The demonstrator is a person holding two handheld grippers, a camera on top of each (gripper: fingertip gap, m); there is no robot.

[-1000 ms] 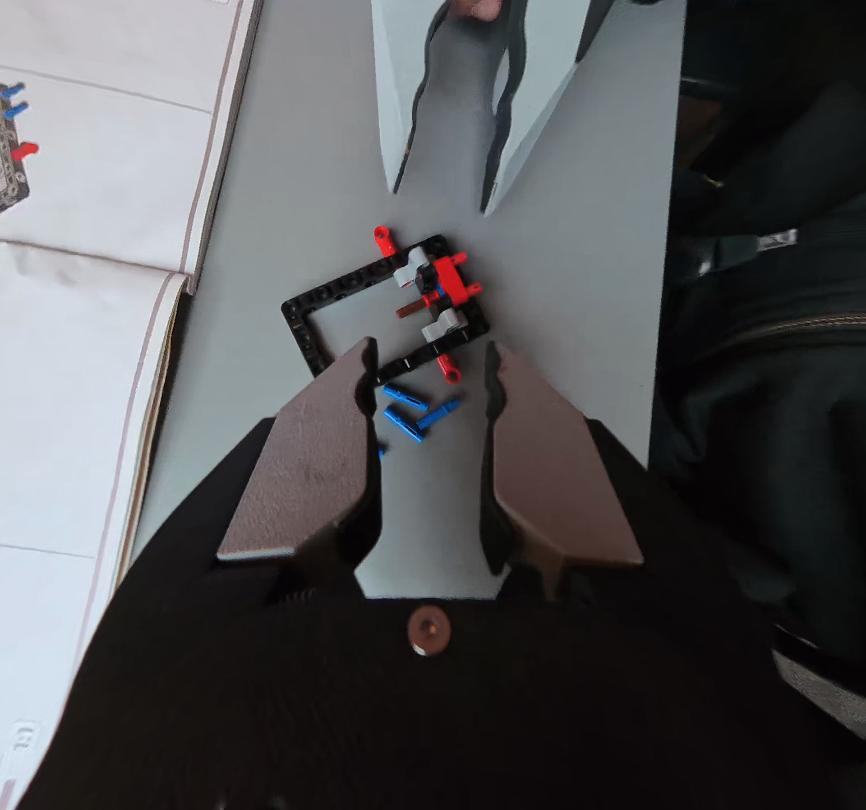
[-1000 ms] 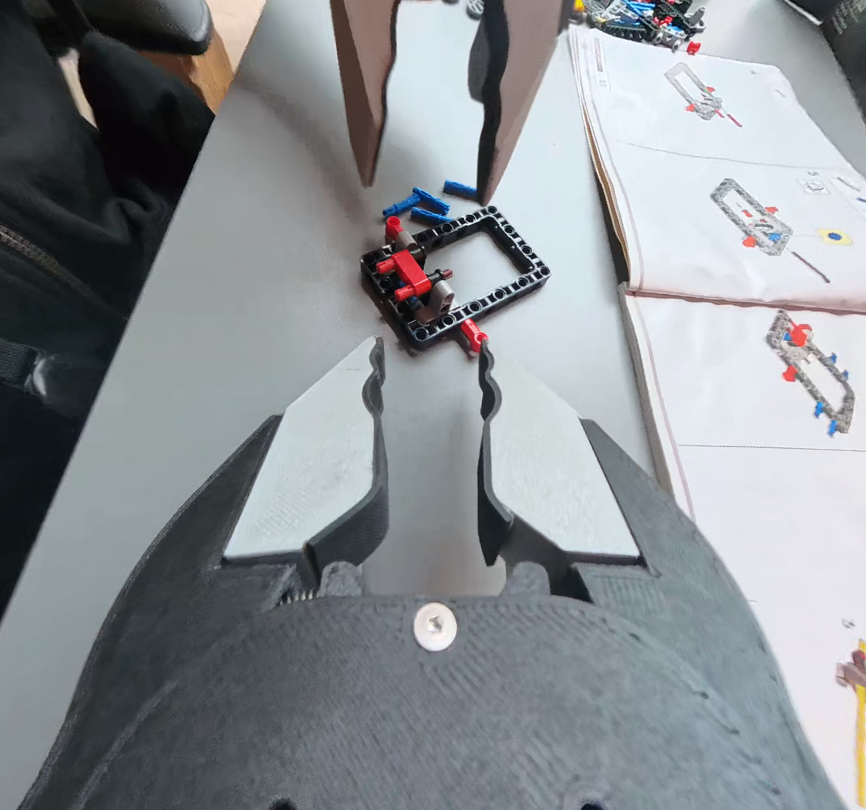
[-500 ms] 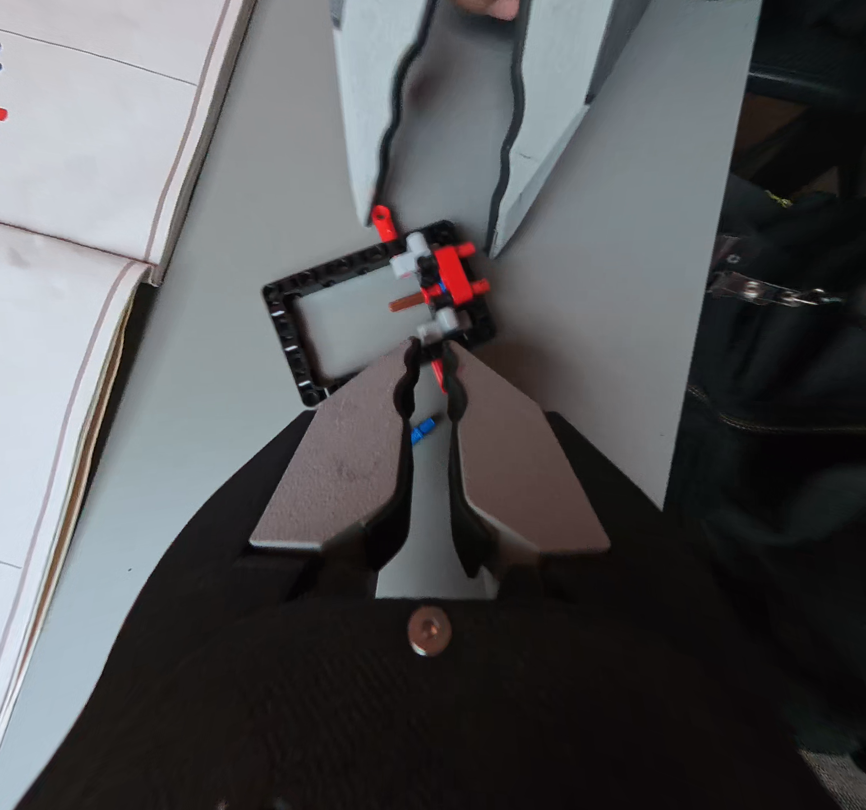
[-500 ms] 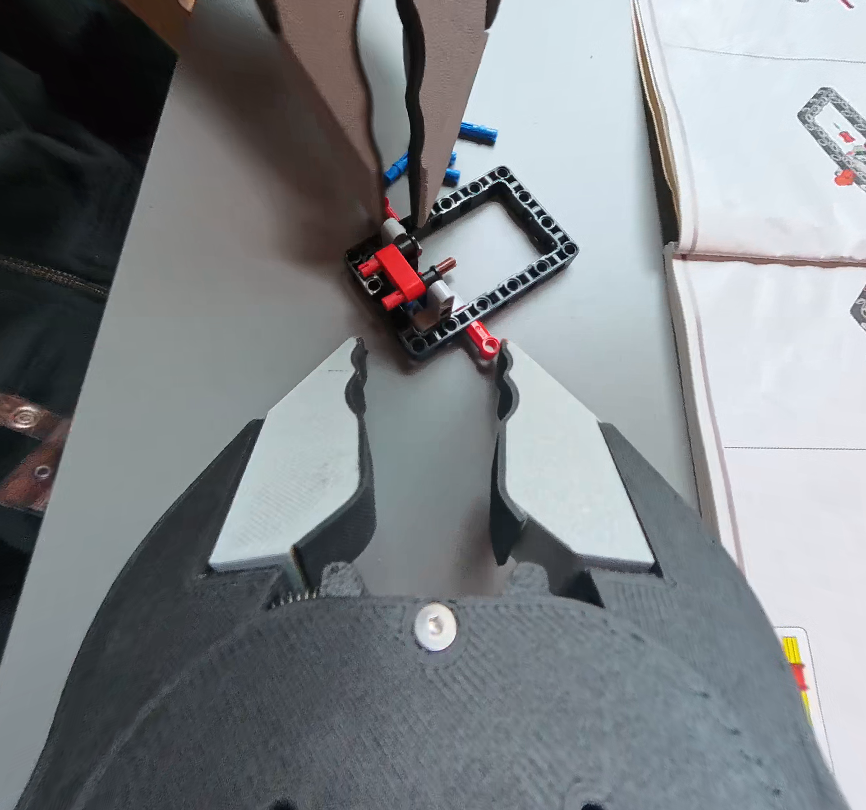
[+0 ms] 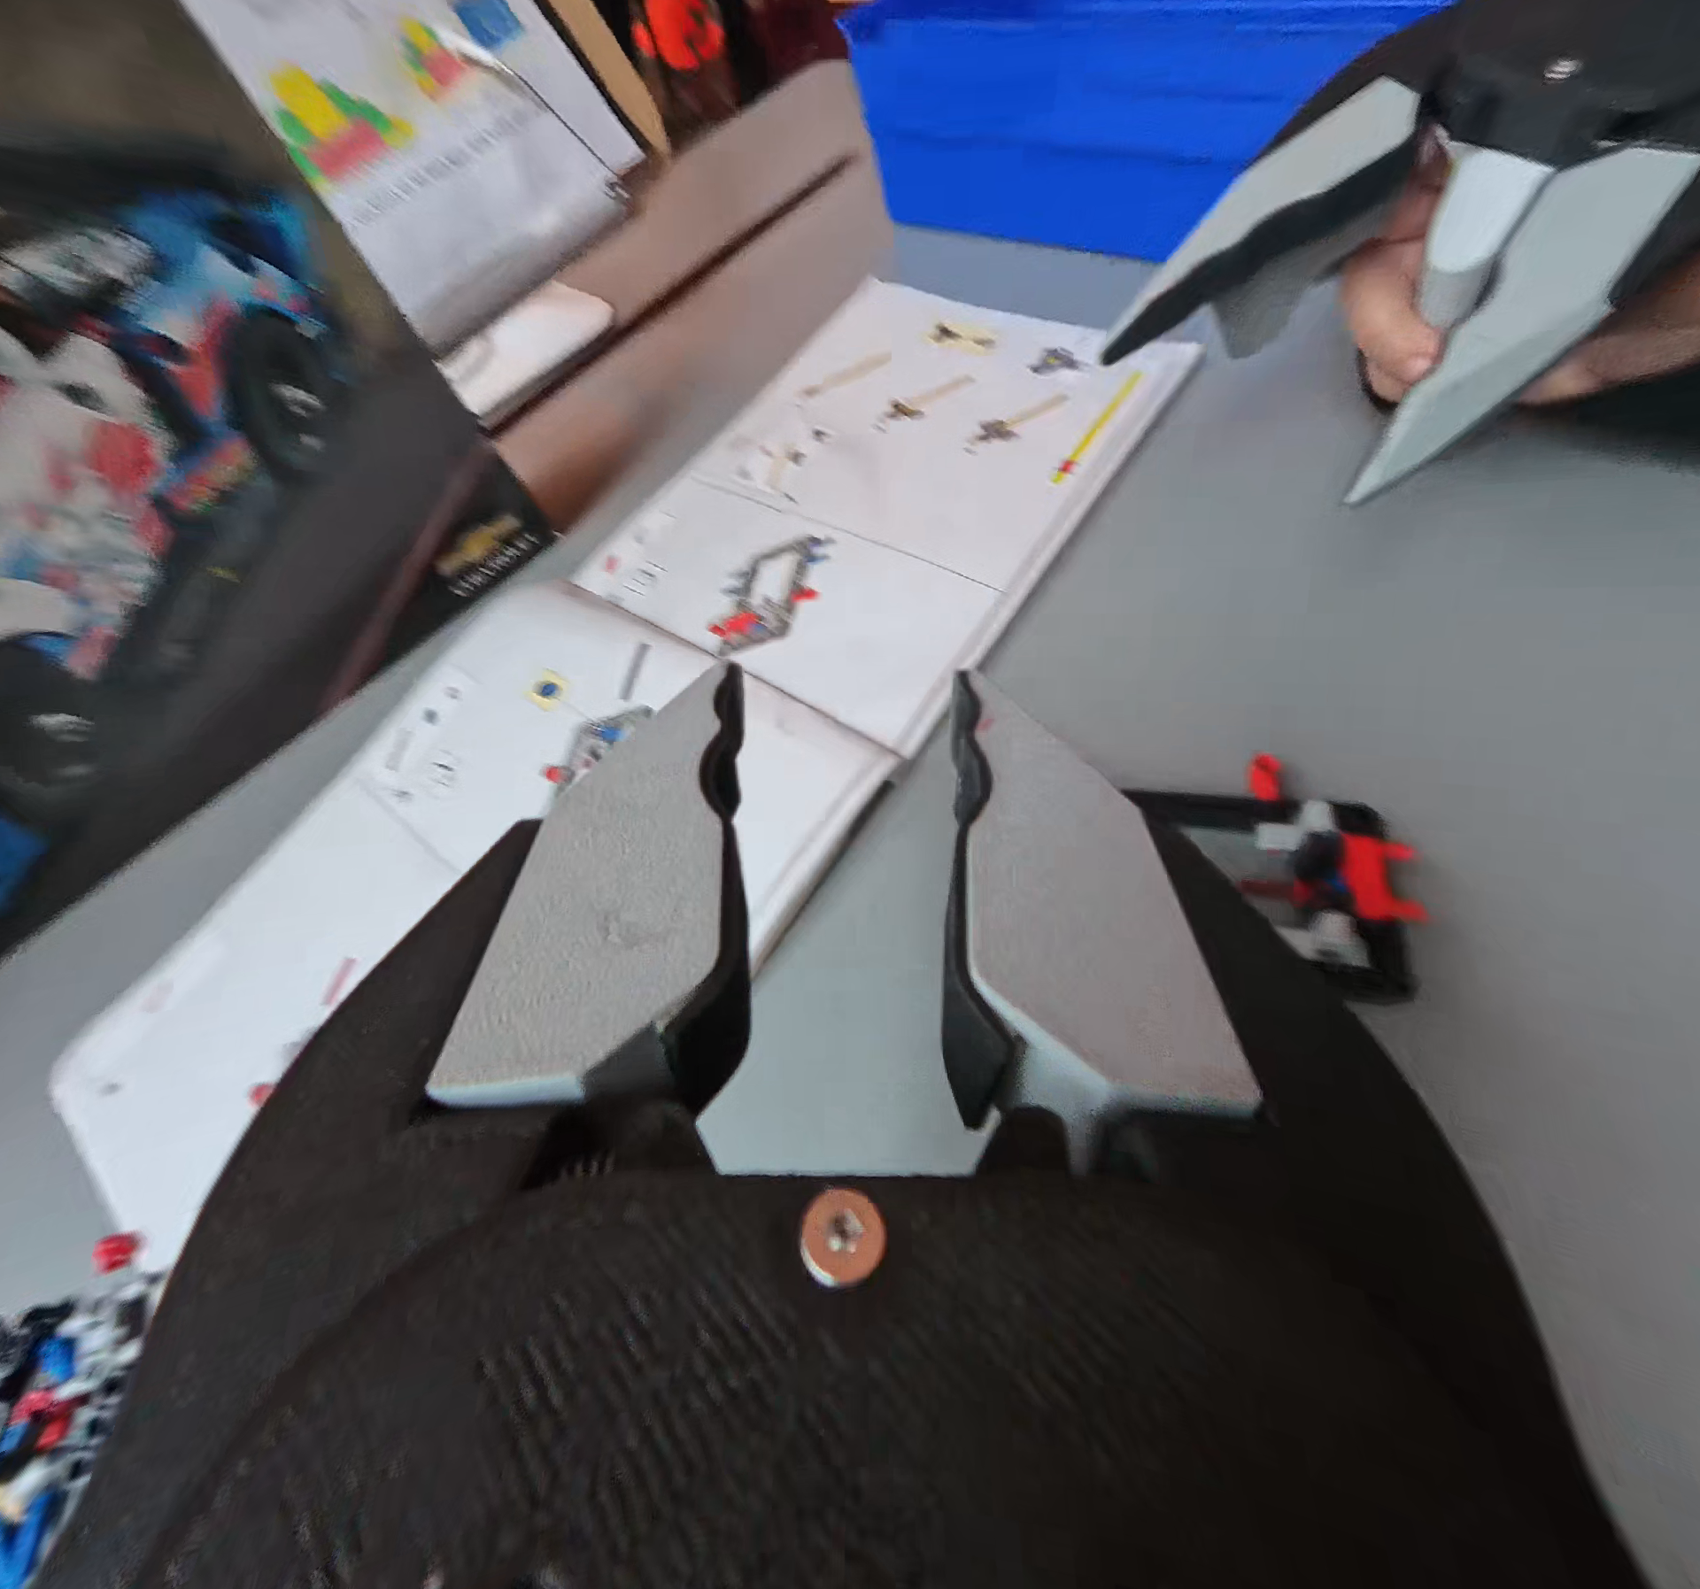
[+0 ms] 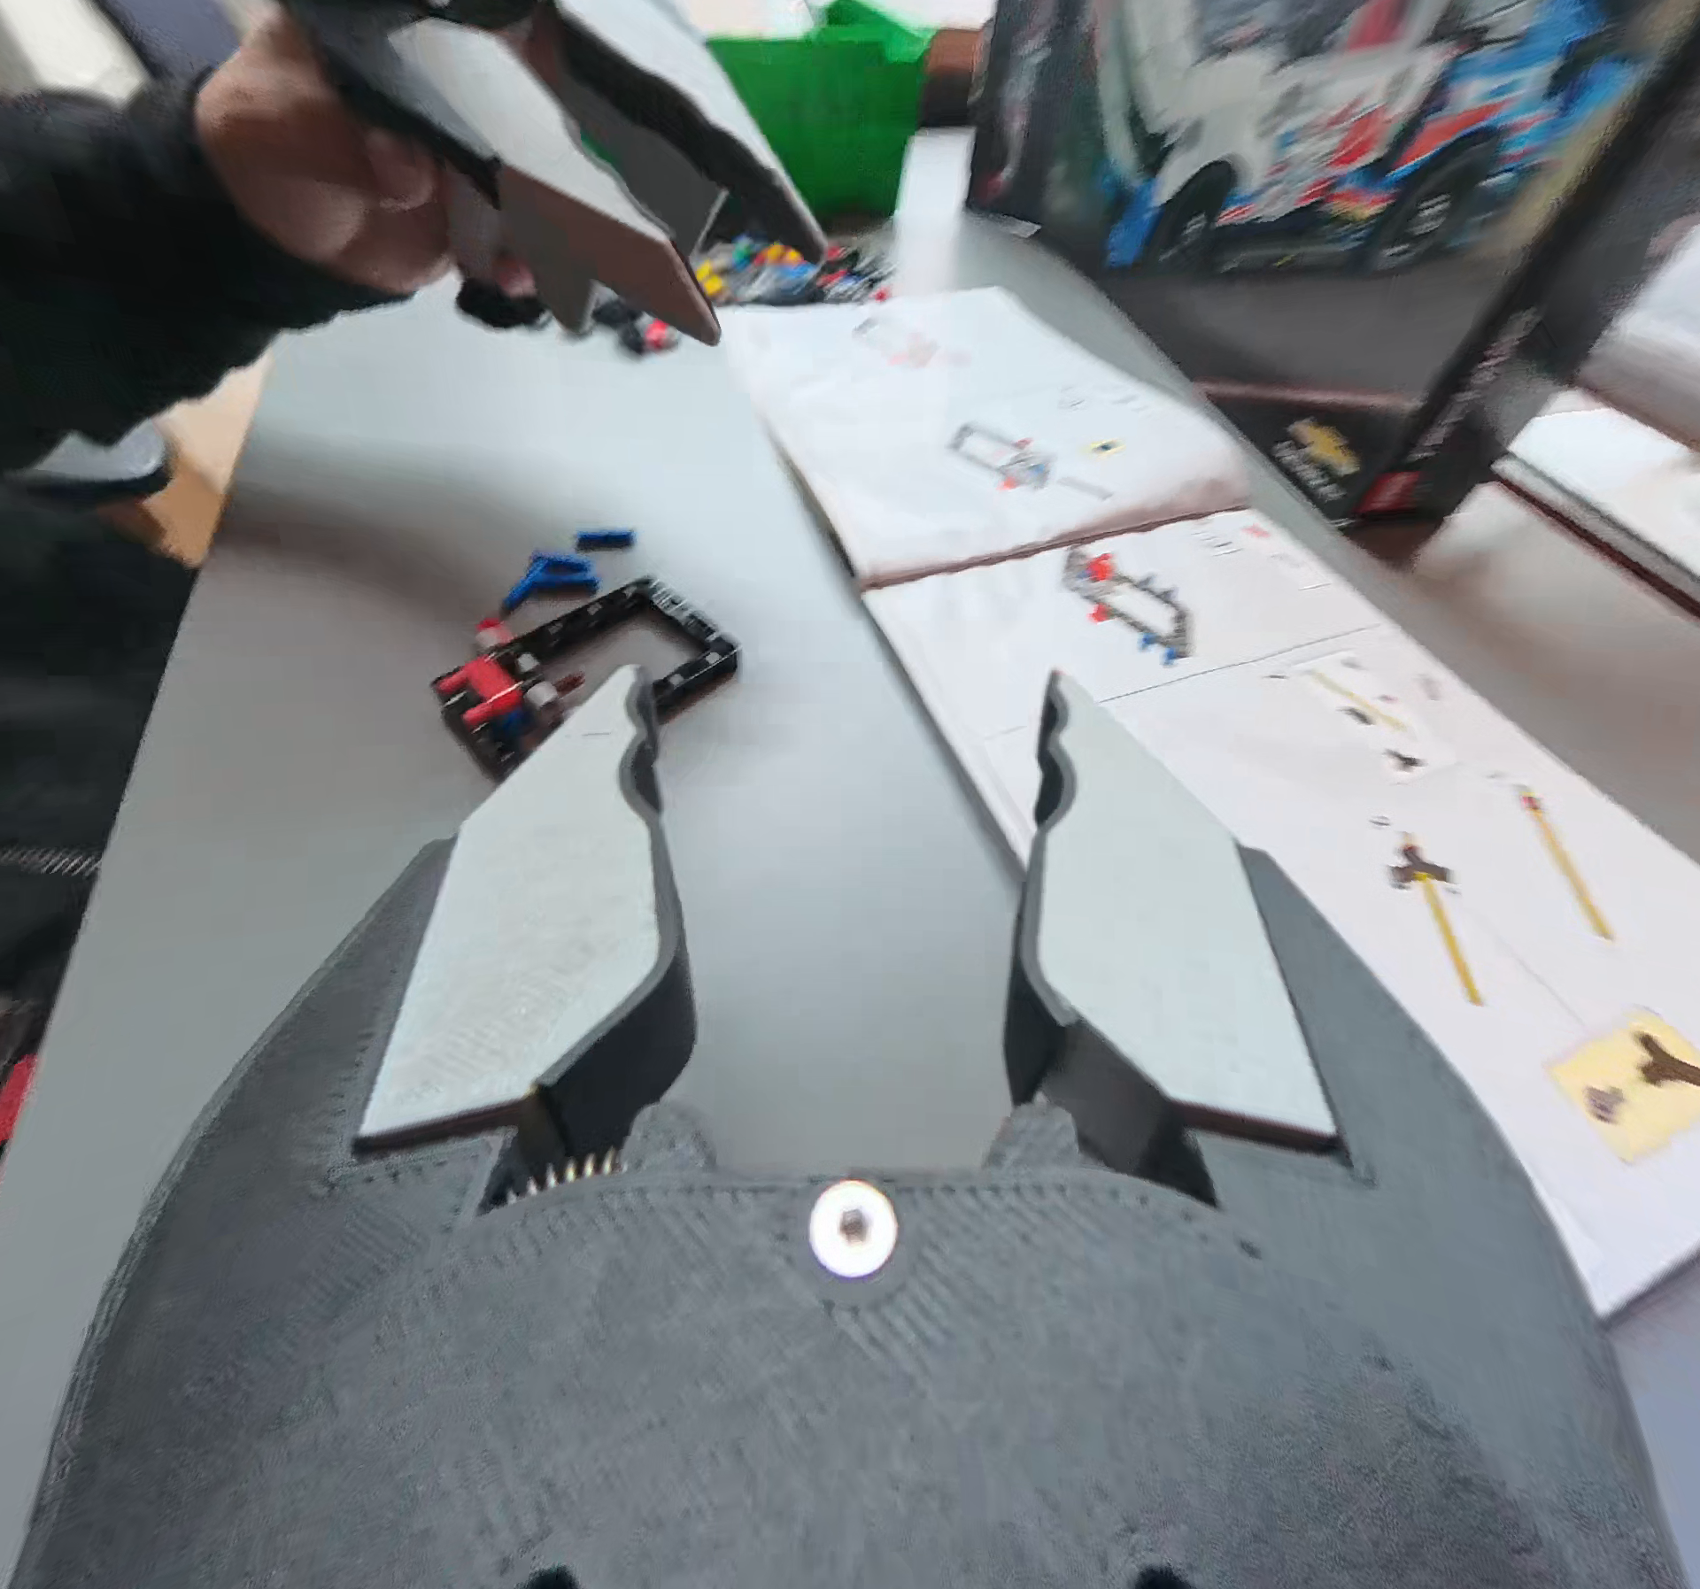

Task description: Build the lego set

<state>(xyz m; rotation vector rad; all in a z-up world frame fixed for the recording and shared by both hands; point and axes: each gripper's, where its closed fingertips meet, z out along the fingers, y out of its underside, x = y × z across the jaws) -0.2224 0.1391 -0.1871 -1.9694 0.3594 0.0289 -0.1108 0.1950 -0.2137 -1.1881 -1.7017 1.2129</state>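
left gripper (image 5: 842, 699): 1, held up off the table, jaws apart w/ nothing between them, pointed over the manual edge
right gripper (image 6: 846, 699): 1, also lifted, jaws spread wide and empty; seen in the left wrist view off at top right, well away from the build
black frame (image 6: 681, 634): 1 rectangular frame, lying flat on the grey table (image 6: 460, 441), beside the manual
bits fitted on frame: 1 red connector (image 6: 483, 685) plus grey pieces clustered at one short end; exact grey count can't be told, too blurry
blue pins (image 6: 561, 565): approx 3 counted, loose on the table just beside the frame, not touching either gripper
manual (image 6: 1150, 625): 1, open flat, 2 pages showing
set box (image 6: 1334, 119): 1, stood upright behind the manual
parts pile (image 6: 782, 266): 1 heap of mixed colours at the far table end, uncountable
green bin (image 6: 828, 119): 1, behind the pile
blue bin (image 5: 1150, 73): 1, seen in left wrist view
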